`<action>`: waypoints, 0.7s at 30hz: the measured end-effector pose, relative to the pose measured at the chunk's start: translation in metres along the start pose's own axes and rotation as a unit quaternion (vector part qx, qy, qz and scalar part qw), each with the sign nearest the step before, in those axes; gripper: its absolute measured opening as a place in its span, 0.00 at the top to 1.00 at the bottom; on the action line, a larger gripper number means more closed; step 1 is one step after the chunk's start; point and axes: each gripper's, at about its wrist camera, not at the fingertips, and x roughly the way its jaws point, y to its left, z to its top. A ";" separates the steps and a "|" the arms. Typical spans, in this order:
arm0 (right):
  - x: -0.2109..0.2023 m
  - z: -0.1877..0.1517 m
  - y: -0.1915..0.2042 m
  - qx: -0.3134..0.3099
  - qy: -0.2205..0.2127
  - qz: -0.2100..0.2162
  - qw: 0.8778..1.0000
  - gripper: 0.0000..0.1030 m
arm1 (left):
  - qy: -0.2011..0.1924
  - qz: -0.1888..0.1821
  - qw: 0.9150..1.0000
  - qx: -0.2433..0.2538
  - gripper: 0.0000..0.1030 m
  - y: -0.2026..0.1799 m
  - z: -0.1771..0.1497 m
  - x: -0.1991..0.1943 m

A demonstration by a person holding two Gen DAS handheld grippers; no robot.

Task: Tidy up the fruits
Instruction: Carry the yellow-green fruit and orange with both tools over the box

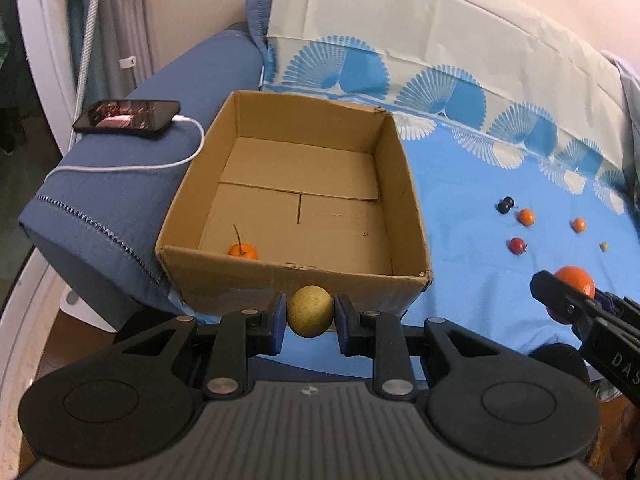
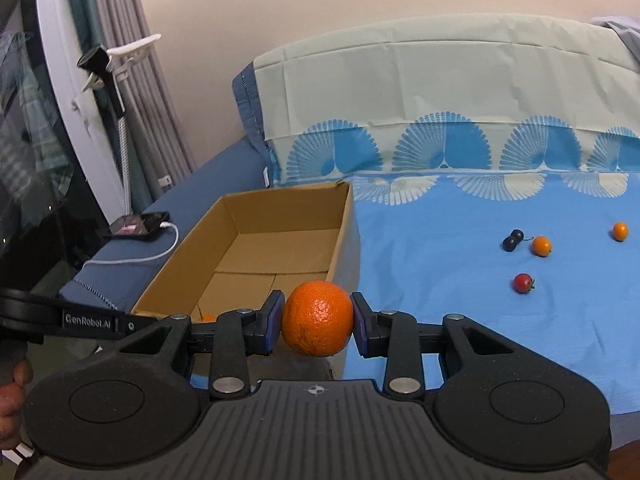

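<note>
Blue patterned sheet [image 1: 460,200] covers the couch seat, fruit scattered on it. Blue armrest [image 1: 120,184] on the left side, phone [image 1: 128,115] lying flat on it with a white cable [image 1: 176,160] plugged in.

Cardboard box [image 1: 288,280] sits open on the sheet against the armrest, nearly empty: one small orange fruit with stem [image 1: 243,251] in the near-left corner of its floor.

Left gripper [image 1: 310,316] clamped tight on a round yellow-green fruit [image 1: 310,311], blue pads pressing both sides, fruit centred between the fingertips. It hangs just outside the box's near wall, at rim height, not over the opening.

Right gripper [image 2: 318,322] closed on a large orange [image 2: 318,318], pads touching left and right, orange sticks out above and below the pads. In the right wrist view it sits at the box's near-right corner, in front of the rim. In the left wrist view the same orange is off to the right of the box, above the sheet.

Loose on the sheet, well right of the box and apart from both claws: pair of dark berries [image 2: 513,241] touching each other, small orange fruit [image 2: 541,245] just beside them, red cherry tomato [image 2: 523,283] nearer the camera, another small orange fruit [image 2: 620,231] farther right, tiny greenish fruit [image 1: 603,246] seen only in the left wrist view.
</note>
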 end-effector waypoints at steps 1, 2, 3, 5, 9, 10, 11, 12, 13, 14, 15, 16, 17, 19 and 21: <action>-0.001 -0.001 0.002 -0.001 -0.002 -0.002 1.000 0.64 | 0.000 -0.002 1.000 -0.001 0.73 0.002 0.000 0.000; -0.003 -0.002 0.004 -0.003 -0.003 -0.004 1.000 0.64 | -0.002 -0.003 1.000 -0.001 0.73 0.004 0.000 -0.001; 0.000 -0.002 0.006 -0.004 -0.003 -0.007 1.000 0.64 | -0.003 -0.003 1.000 -0.002 0.73 0.006 0.000 -0.001; 0.000 -0.004 0.010 -0.007 -0.004 -0.011 1.000 0.64 | -0.003 -0.007 1.000 -0.003 0.73 0.008 0.001 0.000; 0.002 -0.003 0.013 -0.014 -0.001 -0.015 1.000 0.64 | -0.003 -0.009 1.000 -0.011 0.73 0.012 0.002 0.003; 0.003 -0.002 0.014 -0.016 0.000 -0.015 1.000 0.64 | -0.003 -0.009 1.000 -0.013 0.73 0.012 0.002 0.003; 0.004 -0.002 0.015 -0.017 0.001 -0.016 1.000 0.64 | -0.003 -0.009 1.000 -0.015 0.73 0.014 0.002 0.003; 0.005 -0.002 0.016 -0.018 0.002 -0.016 1.000 0.64 | -0.004 -0.008 1.000 -0.017 0.73 0.015 0.003 0.004; 0.006 -0.002 0.017 -0.020 0.003 -0.015 1.000 0.64 | -0.004 -0.005 1.000 -0.019 0.73 0.017 0.003 0.005; 0.008 -0.002 0.017 -0.021 0.005 -0.015 1.000 0.64 | -0.004 -0.004 1.000 -0.020 0.73 0.018 0.004 0.005; 0.010 -0.002 0.018 -0.022 0.007 -0.015 1.000 0.64 | -0.003 -0.002 1.000 -0.021 0.73 0.020 0.005 0.007; 0.011 -0.001 0.018 -0.023 0.008 -0.015 1.000 0.64 | -0.003 -0.001 1.000 -0.023 0.73 0.022 0.006 0.008; 0.012 -0.001 0.018 -0.025 0.009 -0.014 1.000 0.64 | -0.002 0.000 1.000 -0.024 0.73 0.024 0.008 0.009; 0.015 0.000 0.019 -0.027 0.011 -0.014 0.999 0.64 | -0.002 0.003 1.000 -0.027 0.73 0.028 0.011 0.012; 0.018 0.002 0.020 -0.030 0.013 -0.013 0.999 0.64 | -0.002 0.005 1.000 -0.030 0.73 0.031 0.014 0.014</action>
